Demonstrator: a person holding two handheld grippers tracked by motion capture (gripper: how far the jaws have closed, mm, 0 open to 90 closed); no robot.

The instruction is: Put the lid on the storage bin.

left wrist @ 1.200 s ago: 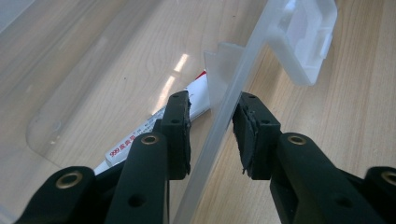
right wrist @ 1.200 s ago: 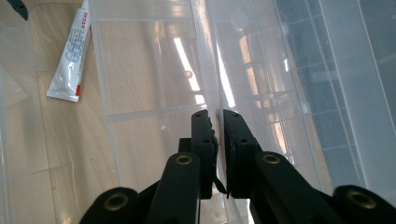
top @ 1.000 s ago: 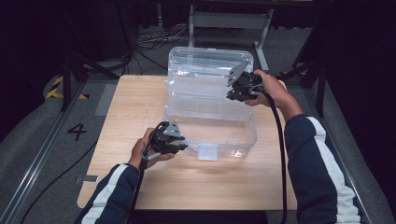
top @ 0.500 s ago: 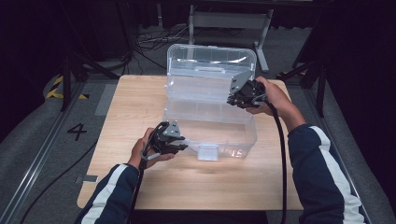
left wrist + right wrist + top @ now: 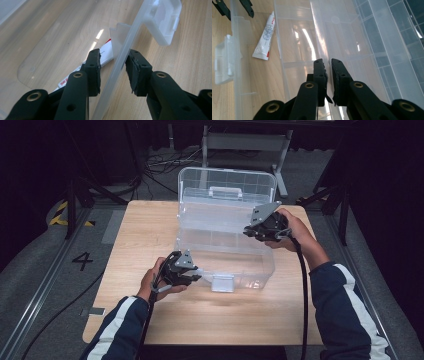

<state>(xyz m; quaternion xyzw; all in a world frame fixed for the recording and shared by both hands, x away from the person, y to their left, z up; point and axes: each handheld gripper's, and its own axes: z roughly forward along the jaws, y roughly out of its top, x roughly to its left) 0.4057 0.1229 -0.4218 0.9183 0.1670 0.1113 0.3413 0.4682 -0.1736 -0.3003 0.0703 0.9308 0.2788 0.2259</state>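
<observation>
A clear plastic toolbox point(image 5: 200, 251) stands on the wooden table with its lid point(image 5: 227, 185) tilted back. My left gripper point(image 5: 197, 270) straddles the box's front wall point(image 5: 125, 57) beside the latch point(image 5: 165, 22). One pad point(image 5: 131, 68) lies against the wall, the other stands off it, so the left gripper point(image 5: 112, 72) is open. A white tube point(image 5: 265, 37) lies on the box floor. My right gripper point(image 5: 248, 231) reaches in from the right side. In its own view the right gripper point(image 5: 327, 67) is shut on a thin ridge of the clear inner tray point(image 5: 299, 45).
The box's latch point(image 5: 222, 282) hangs over bare table near the front edge. Dark stands and cables point(image 5: 165, 162) lie on the floor beyond the table. Both cables trail back along the person's sleeves.
My right gripper has come a little nearer and lower over the box's right side, still on the tray. The left gripper has stayed at the front wall.
</observation>
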